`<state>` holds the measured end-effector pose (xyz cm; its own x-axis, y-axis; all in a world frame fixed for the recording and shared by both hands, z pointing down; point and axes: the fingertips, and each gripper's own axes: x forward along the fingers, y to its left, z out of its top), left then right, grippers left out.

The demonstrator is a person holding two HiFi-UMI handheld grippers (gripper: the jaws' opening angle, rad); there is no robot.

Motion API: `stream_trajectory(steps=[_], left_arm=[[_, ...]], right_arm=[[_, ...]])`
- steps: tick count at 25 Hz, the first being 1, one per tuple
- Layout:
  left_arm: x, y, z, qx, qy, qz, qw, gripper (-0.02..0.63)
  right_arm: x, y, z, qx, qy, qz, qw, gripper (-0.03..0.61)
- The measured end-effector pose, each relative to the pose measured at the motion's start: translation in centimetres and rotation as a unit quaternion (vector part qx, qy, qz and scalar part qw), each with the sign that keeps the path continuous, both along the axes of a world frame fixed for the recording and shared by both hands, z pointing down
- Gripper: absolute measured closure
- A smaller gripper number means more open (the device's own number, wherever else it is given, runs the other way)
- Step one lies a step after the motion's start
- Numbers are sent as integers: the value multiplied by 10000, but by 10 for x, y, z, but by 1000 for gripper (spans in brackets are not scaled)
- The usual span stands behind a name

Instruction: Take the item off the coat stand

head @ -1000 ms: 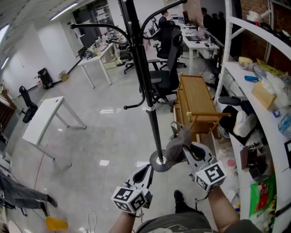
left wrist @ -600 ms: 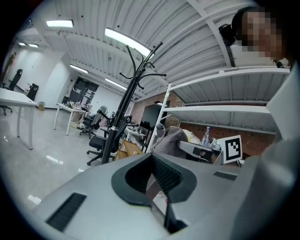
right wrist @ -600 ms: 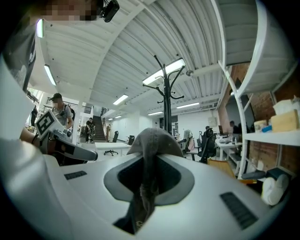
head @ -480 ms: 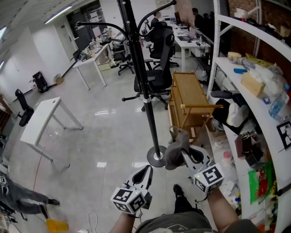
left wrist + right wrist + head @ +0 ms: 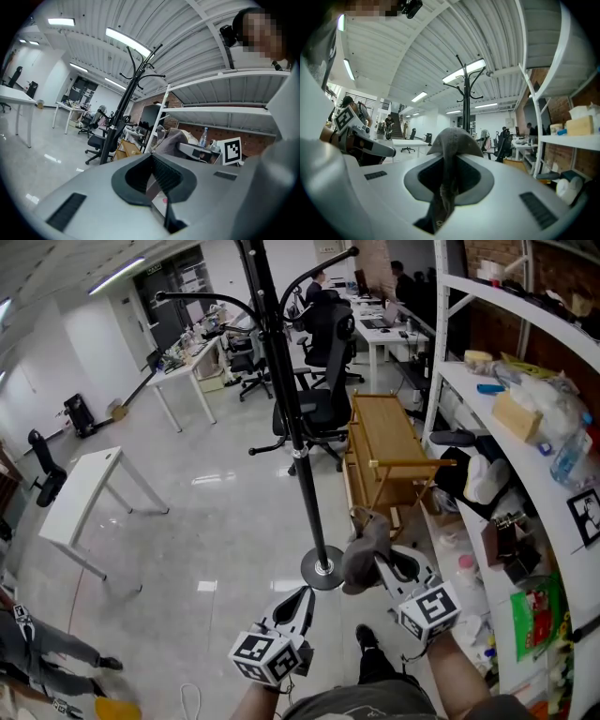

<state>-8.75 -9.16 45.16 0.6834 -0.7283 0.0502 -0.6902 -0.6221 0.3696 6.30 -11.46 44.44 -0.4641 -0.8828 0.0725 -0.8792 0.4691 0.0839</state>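
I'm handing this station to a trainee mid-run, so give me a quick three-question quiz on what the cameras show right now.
1. True or false: the grey cloth is clamped between the jaws of the right gripper.
2. Where does the wooden rack stand in the head view?
A) on the floor between the coat stand and the white shelving
B) on top of a white table
C) hung from a hook of the stand
3. Fill in: the jaws of the left gripper are together and hold ____.

Key: 1 true; 2 A; 3 nothing.
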Motion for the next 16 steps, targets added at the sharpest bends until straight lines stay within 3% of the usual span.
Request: stream_trajectory(steps=[16], left_arm=[[-3,-28,-7,35,122,-16,9999,606]], right_arm=[[-1,-26,0,-69,-15,2,10000,537]])
